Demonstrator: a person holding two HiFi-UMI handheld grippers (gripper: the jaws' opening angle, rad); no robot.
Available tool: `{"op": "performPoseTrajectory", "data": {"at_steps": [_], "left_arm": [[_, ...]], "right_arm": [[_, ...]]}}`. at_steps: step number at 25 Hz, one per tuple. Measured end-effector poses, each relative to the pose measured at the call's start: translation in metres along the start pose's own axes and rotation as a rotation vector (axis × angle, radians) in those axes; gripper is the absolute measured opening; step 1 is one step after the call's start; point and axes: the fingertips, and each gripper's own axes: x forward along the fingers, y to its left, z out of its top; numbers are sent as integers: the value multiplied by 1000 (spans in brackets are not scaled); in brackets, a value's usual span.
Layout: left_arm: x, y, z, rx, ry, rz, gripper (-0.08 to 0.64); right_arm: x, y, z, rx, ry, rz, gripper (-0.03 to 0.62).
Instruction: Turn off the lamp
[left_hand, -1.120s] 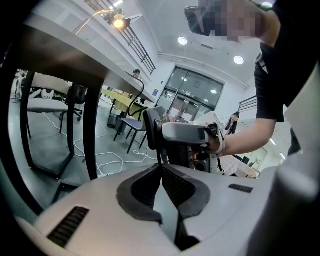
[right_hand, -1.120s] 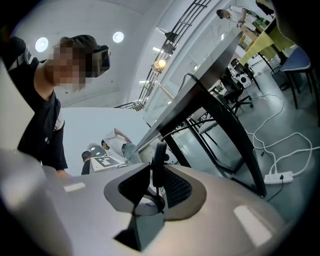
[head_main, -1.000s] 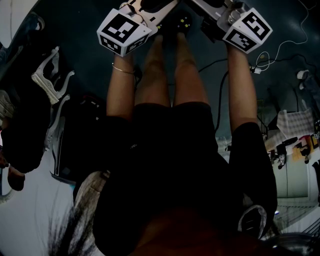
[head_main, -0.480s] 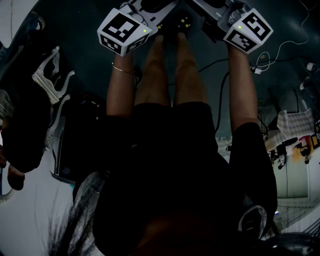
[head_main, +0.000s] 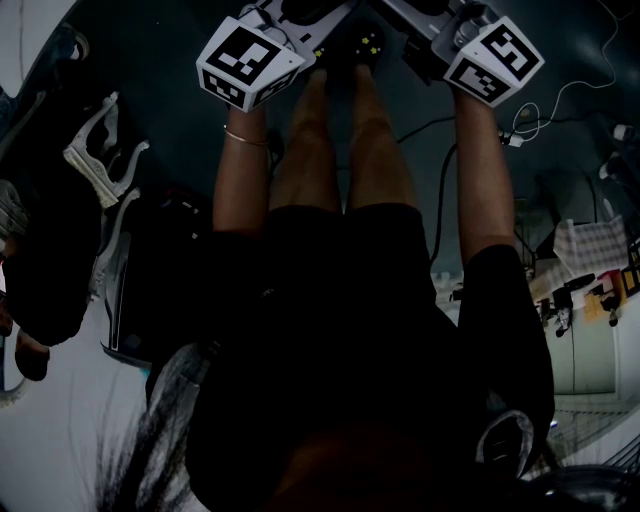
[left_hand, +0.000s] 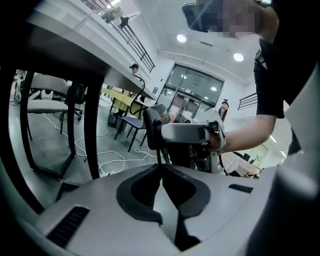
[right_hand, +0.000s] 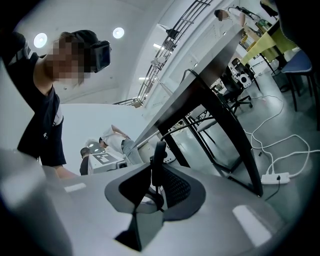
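Holds left tool (left_hand: 160, 169) and right tool (right_hand: 156, 156) side by side out over the feet (head_main: 362, 45), near each other but apart, marker cubes facing up. Shows left tool's jaws closed tip to tip, with nothing between them. Shows right tool's jaws drawn together at the tips as well, and empty.

Looks from left tool straight onto the flank of right tool, with a hand (left_hand: 218, 140) wrapped round its grip. Stands with bare legs (head_main: 340, 150) below both tools on a dark floor (head_main: 150, 70).

Catches, left of left tool, a dark leg (left_hand: 92, 135) under the worktop (left_hand: 75, 47). Finds white cables (left_hand: 107, 160) on the floor beyond that leg, then a chair (left_hand: 131, 122) further off. Meets the same kind of slanted leg (right_hand: 235, 135) right of right tool, with a power strip (right_hand: 275, 177) and its cable on the floor behind it.

Makes out, far beyond left tool on the worktop's edge, a small dark head on a curved neck, perhaps the lamp (left_hand: 136, 75). Cannot be sure at that size.

Picks up, far beyond right tool, a person (right_hand: 117, 137) bending over.
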Motion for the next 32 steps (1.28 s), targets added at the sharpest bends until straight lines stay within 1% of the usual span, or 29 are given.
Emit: {"op": "performPoseTrajectory", "data": {"at_steps": [4, 8, 17, 22, 27, 32], "left_arm": [[1, 2, -2, 4, -8, 4, 20], [2, 6, -5, 13, 3, 27, 18], [5, 13, -17, 6, 22, 65, 20], [8, 18, -29, -22, 61, 90, 19], [8, 24, -35, -35, 58, 106, 20], [9, 23, -36, -27, 65, 121, 19]], "right_arm": [[1, -1, -2, -10, 14, -14, 64], [3, -4, -5, -24, 32, -33, 66], [6, -12, -16, -26, 53, -74, 64], [7, -20, -24, -24, 61, -112, 64], [12, -26, -31, -25, 80, -135, 66], [9, -28, -31, -21, 73, -161, 66]]}}
